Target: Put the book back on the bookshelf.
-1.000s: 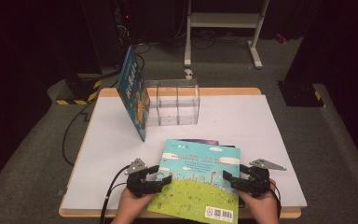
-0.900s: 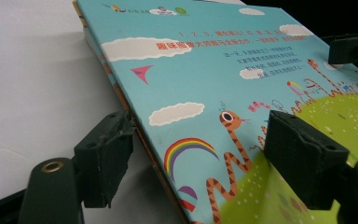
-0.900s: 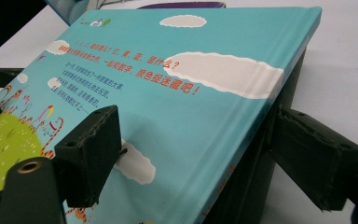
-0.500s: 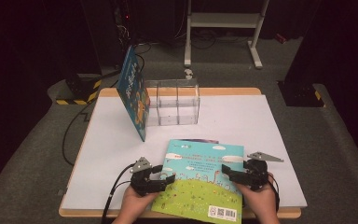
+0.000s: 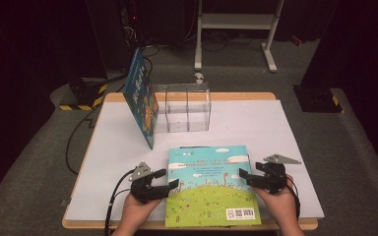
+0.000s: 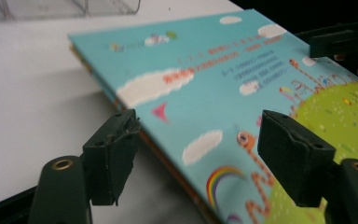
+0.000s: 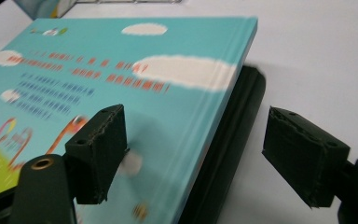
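The picture book (image 5: 209, 184) lies flat on the white worktop (image 5: 285, 128) at the lower centre of the high view, its blue-and-green cover up, with a gripper at each side edge.

The left gripper (image 5: 166, 180) sits at the book's left edge, in the lower left of the frame. In the left gripper view its jaws stand well apart and straddle that edge (image 6: 177, 154): one jaw is over the bare worktop, the other over the cover, and neither pad presses on the book. These jaws have just been closing a little and then opening again, with the book's edge between them.

The right gripper (image 5: 245, 176) is at the book's right edge, in the lower right. In the right gripper view its jaws are also apart, one above the cover (image 7: 121, 84) and one over the worktop, gripping nothing.

Further back, a second book (image 5: 141, 101) leans against a clear plastic organiser (image 5: 184, 105) in the upper middle.
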Demonstrator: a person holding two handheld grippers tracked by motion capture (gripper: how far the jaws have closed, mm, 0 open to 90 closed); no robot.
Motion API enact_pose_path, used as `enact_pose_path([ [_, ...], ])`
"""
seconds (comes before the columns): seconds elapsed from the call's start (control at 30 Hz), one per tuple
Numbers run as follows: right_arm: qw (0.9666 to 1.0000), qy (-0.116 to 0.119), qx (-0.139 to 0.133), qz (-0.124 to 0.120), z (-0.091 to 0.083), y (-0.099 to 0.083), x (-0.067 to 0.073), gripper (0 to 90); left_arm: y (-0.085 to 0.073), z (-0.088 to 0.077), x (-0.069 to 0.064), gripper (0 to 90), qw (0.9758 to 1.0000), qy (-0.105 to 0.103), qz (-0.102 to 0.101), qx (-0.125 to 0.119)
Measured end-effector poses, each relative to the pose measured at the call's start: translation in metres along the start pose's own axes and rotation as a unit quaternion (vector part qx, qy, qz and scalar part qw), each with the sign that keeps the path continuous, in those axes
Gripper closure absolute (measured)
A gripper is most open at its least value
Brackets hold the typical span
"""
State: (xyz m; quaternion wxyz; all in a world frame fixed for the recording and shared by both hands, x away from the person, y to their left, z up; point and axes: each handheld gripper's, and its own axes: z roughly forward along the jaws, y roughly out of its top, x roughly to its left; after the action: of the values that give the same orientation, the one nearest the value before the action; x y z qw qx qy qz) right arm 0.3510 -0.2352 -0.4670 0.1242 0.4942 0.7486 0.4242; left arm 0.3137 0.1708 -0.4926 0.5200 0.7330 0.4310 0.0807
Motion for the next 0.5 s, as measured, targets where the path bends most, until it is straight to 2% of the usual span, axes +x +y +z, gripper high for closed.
enact_pose_path([
  [0.1,0.9998,0.014,-0.011,0.011,-0.007,-0.014,0.005,21.1,-0.01,0.005,0.0,20.7,0.9997,-0.002,-0.026,-0.002],
  [0.13,0.9996,0.017,-0.012,0.017,-0.009,-0.017,0.006,21.2,-0.012,0.007,-0.002,20.2,0.9994,-0.012,-0.034,-0.002],
  [0.17,0.9997,0.014,-0.011,0.017,-0.011,-0.019,0.008,21.5,-0.012,0.009,-0.005,20.4,0.9994,-0.017,-0.032,0.0],
  [0.23,0.9998,0.01,-0.008,0.016,-0.013,-0.02,0.013,24.3,-0.011,0.01,-0.008,18.8,0.9996,-0.007,-0.028,0.002],
  [0.3,0.9997,0.022,-0.003,0.01,-0.012,-0.02,0.018,28.3,-0.007,0.011,-0.009,19.5,0.9997,-0.006,-0.023,0.008],
  [0.37,1.0,0.009,-0.001,0.004,-0.01,-0.018,0.021,27.3,-0.003,0.013,-0.009,19.9,0.9998,-0.006,-0.017,0.01],
  [0.47,0.9998,0.01,0.005,0.015,-0.007,-0.014,0.014,26.8,0.003,0.019,-0.006,20.9,0.9999,-0.007,-0.012,0.009],
  [0.5,0.9998,0.012,0.005,0.018,-0.006,-0.013,0.011,26.3,0.005,0.022,-0.007,21.5,1.0,0.0,-0.005,0.004],
])
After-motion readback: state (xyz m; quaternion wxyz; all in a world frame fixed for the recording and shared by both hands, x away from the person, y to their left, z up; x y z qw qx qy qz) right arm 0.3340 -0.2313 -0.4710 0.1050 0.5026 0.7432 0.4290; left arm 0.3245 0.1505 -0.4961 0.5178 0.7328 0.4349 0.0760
